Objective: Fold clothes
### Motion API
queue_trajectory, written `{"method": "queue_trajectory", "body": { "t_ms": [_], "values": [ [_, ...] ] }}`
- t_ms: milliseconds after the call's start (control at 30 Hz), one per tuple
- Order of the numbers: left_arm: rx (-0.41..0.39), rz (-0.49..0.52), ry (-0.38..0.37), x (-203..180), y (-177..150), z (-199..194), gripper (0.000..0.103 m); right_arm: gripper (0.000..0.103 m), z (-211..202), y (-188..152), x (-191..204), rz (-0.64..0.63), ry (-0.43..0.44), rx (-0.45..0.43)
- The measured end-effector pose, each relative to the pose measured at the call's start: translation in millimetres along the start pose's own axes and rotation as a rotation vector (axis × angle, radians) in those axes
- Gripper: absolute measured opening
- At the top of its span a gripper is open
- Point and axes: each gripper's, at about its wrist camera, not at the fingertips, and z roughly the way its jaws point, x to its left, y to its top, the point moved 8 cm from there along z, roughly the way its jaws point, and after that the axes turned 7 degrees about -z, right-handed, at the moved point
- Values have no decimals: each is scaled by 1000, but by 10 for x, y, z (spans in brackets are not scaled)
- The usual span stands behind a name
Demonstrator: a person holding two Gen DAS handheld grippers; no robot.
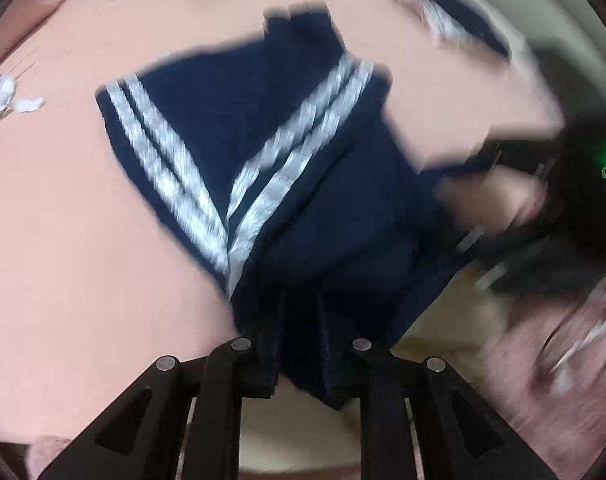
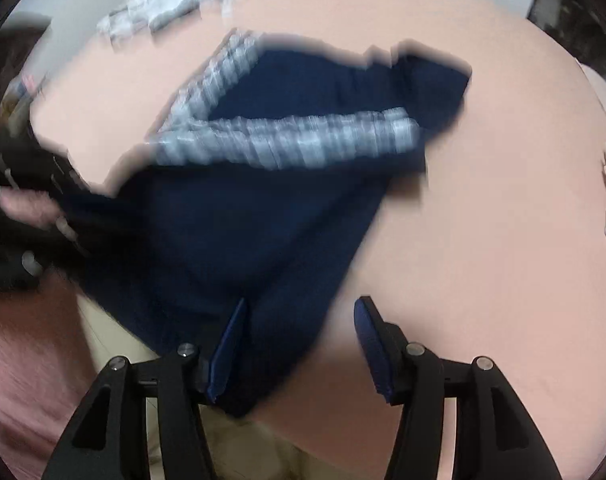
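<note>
pink sheet, left claw pinching navy shorts, right claw wide

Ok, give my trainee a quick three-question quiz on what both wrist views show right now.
1. True or false: the right gripper is clamped on the navy shorts.
2. Multiple choice: the shorts lie on A) a pink surface, B) a green rug, C) a wooden floor.
3. Fill in: the white stripes on the shorts meet in a ___ shape in the left wrist view.

Key
1. False. Its jaws stand wide apart, with cloth at one finger only.
2. A.
3. V. The left gripper has the cloth bunched between its fingers, below where the stripes meet.
</note>
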Motion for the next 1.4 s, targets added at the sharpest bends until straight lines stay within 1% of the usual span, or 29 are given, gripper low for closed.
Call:
{"method": "queue_trajectory", "body": {
  "t_ms": [33,67,100,133,167,200,233,267,333,367,400,433,467,567,667,733,800,933,1000,1033,1100,1167,1200,1267,1300,1367,1400],
  "values": [
    [-2,-8,-5,37,-21,-41,14,56,-83,-50,-50,29,25,-11],
    [-45,-24,-17,61,28,-132,14,56,-178,-78,-145,78,50,-32],
    [-110,-35,-28,74,109,-236,14,56,-281,-90,-270,141,75,-58],
    [-178,-51,-57,74,197,-325,14,56,-346,-66,-385,187,83,-84],
    [-243,-83,-102,68,297,-389,14,56,-386,-18,-494,222,81,-110],
    [-273,-103,-130,47,395,-394,14,56,-390,61,-560,254,69,-129],
    [-280,-111,-146,14,489,-366,14,56,-363,172,-654,288,43,-143],
    [-275,-93,-139,-40,604,-299,15,56,-321,264,-735,313,21,-149],
    [-255,-42,-104,-149,783,-163,17,56,-151,400,-805,328,-26,-123],
    [-240,-16,-81,-177,850,-101,25,56,-72,457,-845,324,-51,-106],
    [-228,9,-56,-216,911,-34,38,56,-4,507,-890,315,-75,-88],
    [-220,33,-31,-273,973,36,44,56,28,539,-912,302,-77,-83],
    [-218,60,-24,-326,1020,95,48,56,39,559,-918,286,-64,-86],
    [-225,131,-20,-413,1074,161,48,56,92,594,-936,241,-30,-103],
    [-232,181,10,-463,1139,241,48,56,174,601,-990,204,-37,-91],
    [-228,199,32,-456,1186,328,47,56,185,571,-981,215,-23,-93],
    [-226,195,46,-426,1215,366,10,56,186,545,-981,231,-6,-98],
    [-277,86,5,-279,1282,204,7,56,172,560,-1051,255,27,-115],
    [-312,16,-4,-99,1280,44,6,56,152,630,-1074,257,44,-133],
    [-320,-25,-24,4,1266,-25,6,56,165,697,-1082,252,44,-137],
    [-327,-113,-72,242,1236,-137,6,56,275,934,-1027,231,34,-141],
    [-325,-169,-93,460,1206,-185,6,56,340,1158,-994,235,37,-155],
    [-319,-172,-93,514,1198,-181,6,56,364,1265,-983,241,41,-164],
    [-316,-160,-81,559,1195,-173,6,56,357,1411,-957,272,88,-194],
    [-316,-165,-77,587,1202,-165,6,56,372,1477,-908,264,99,-200],
    [-309,-211,-72,722,1232,-148,6,56,414,1605,-783,225,105,-203],
    [-303,-222,-75,773,1250,-149,6,56,465,1638,-752,209,91,-187]
  ]
}}
